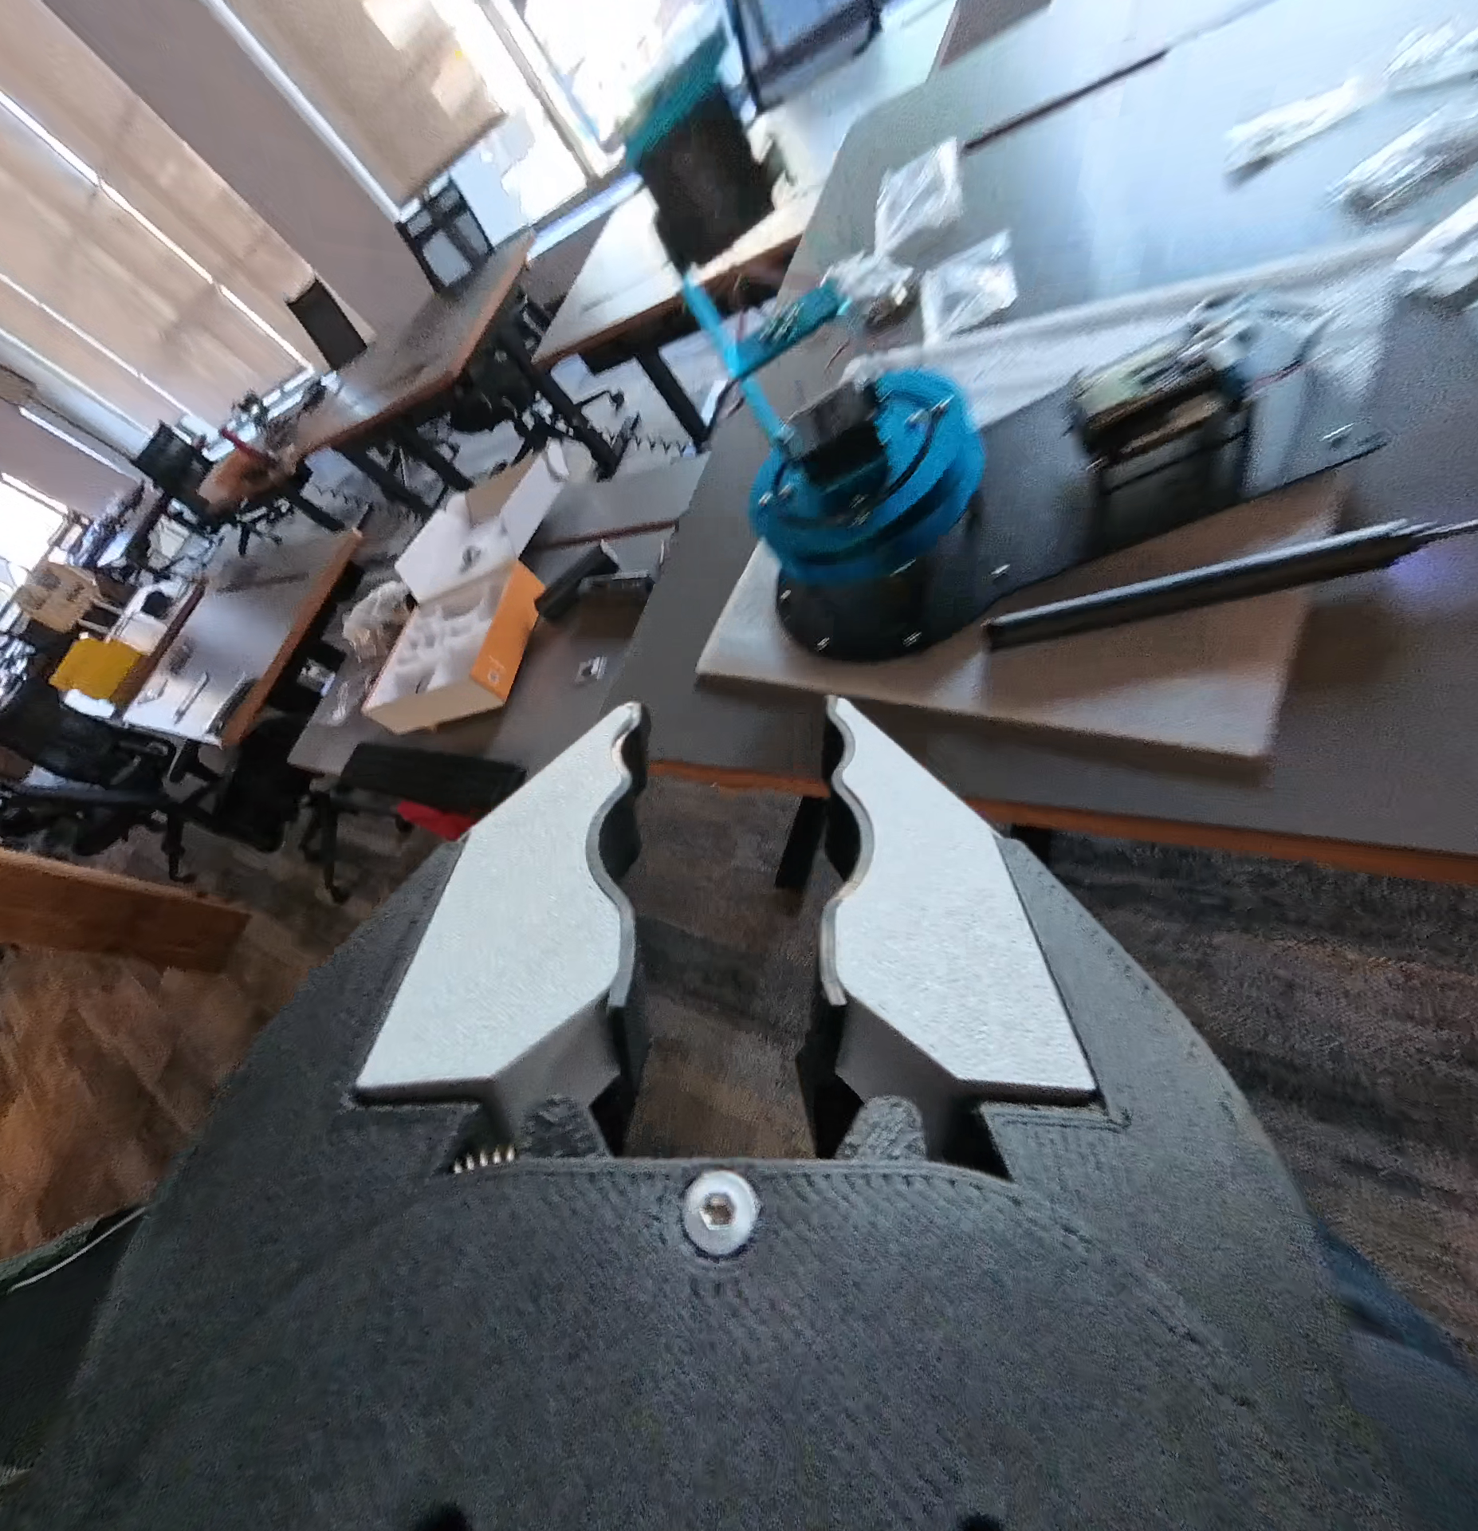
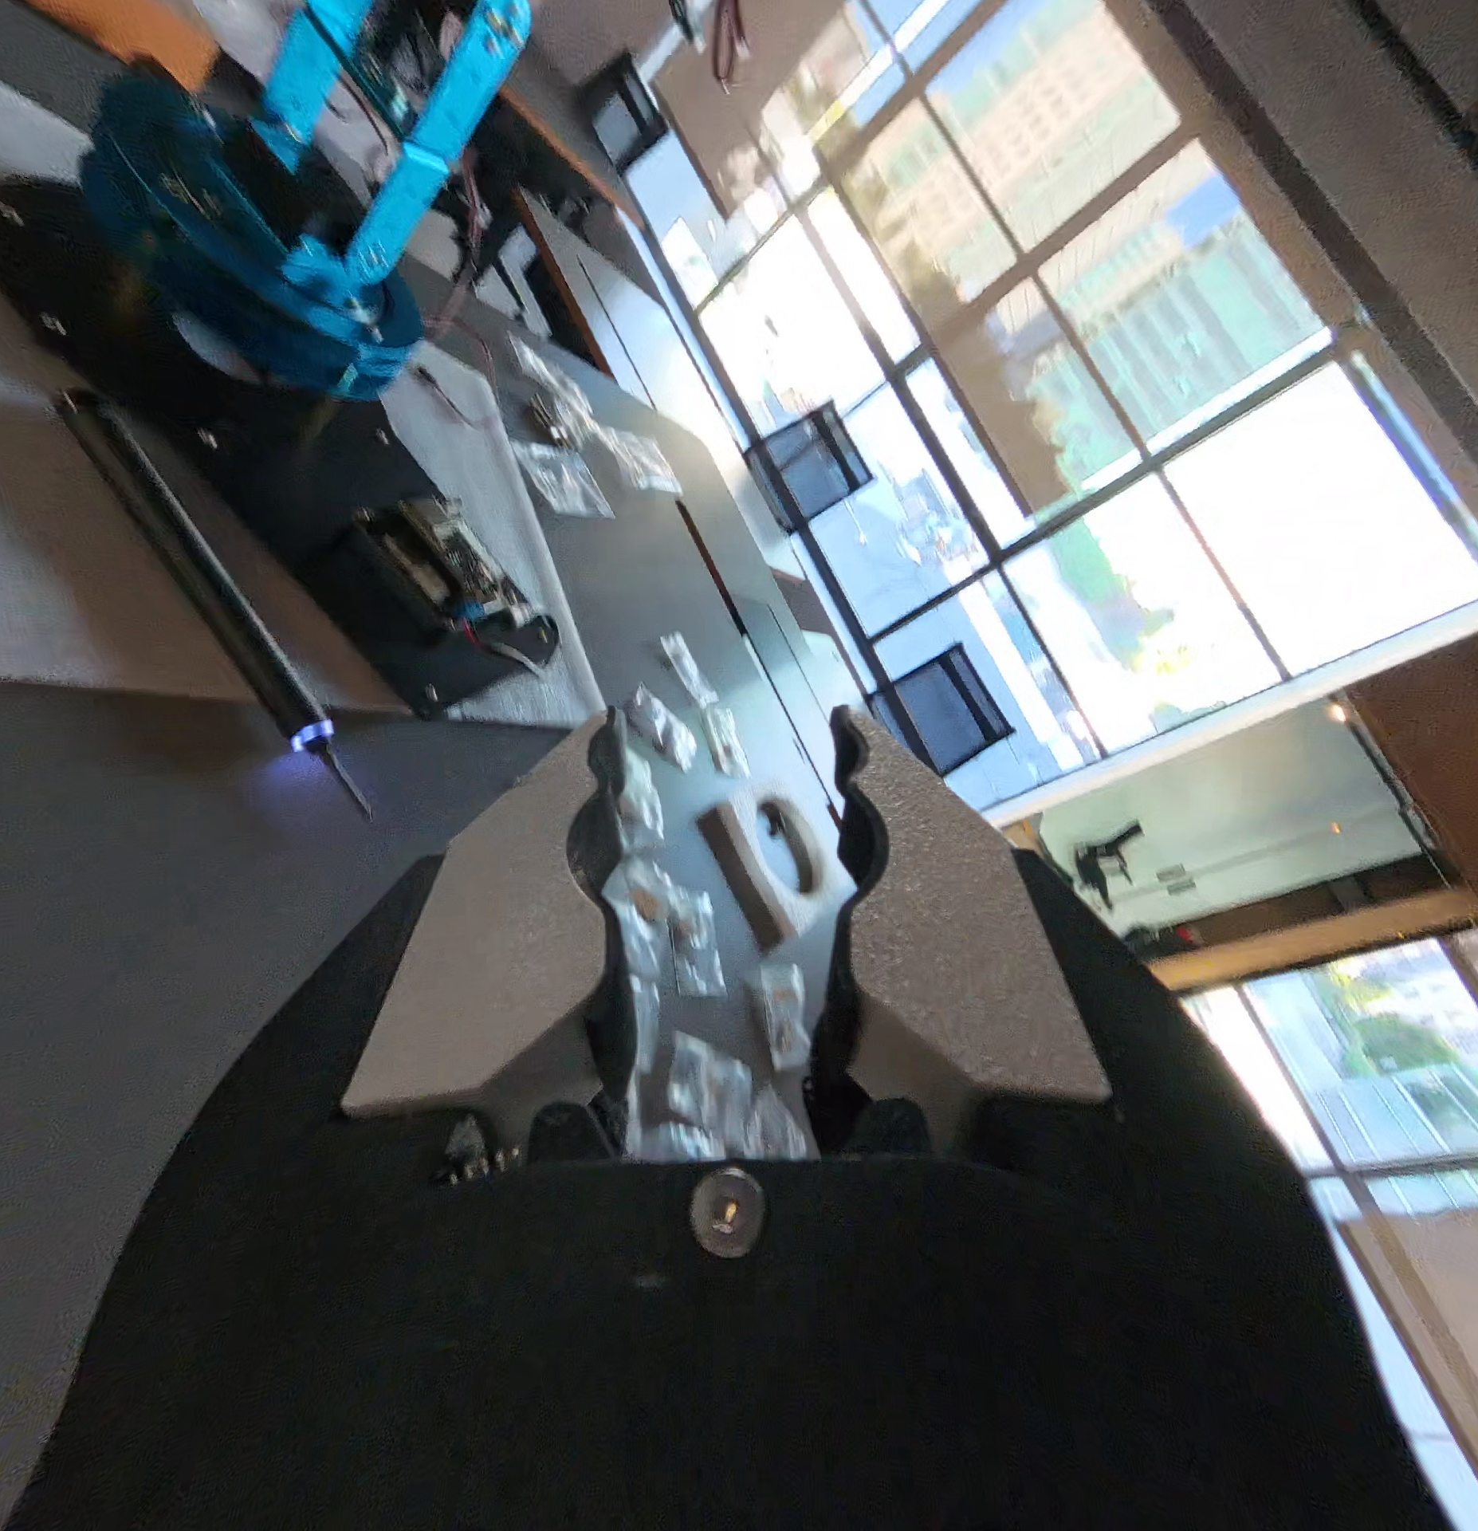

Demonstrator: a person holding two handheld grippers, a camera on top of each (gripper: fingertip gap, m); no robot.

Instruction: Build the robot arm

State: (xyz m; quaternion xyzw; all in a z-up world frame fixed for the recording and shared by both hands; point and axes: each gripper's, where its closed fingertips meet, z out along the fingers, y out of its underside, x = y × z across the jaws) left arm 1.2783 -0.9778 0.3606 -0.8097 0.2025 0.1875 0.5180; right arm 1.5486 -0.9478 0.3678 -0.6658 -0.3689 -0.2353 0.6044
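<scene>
Left tool [image 1: 734, 721] is held in the air off the table's [image 1: 1382, 795] edge, its grey fingers [image 1: 520, 911] parted with only carpet [image 1: 1299, 994] showing in the gap; it grips nothing. At the far left of its view stand office chairs [image 1: 98, 770] and other desks; towards the middle lies an open box with an orange flap [image 1: 462, 654]. To the upper right of the fingertips a pale board [image 1: 1133, 688] rests on the table, carrying a blue and black round-based device [image 1: 868, 514], and beside that lies a long dark pen-shaped driver [image 1: 1216, 580], well apart from the tool.

Right tool [image 2: 723, 729] is likewise released and empty, hanging over the grey table [image 2: 139, 911]. In the upper left of its view is the same blue device [image 2: 247, 240]; below it the dark driver [image 2: 214, 580] runs down to a lit ring and thin tip. Between the fingers [image 2: 487, 953] show small clear bags [image 2: 694, 936] scattered on the table, blurred, perhaps holding small parts, and a brown block with a curved cut-out [image 2: 769, 870]. Tall windows [image 2: 1175, 414] fill the right.
</scene>
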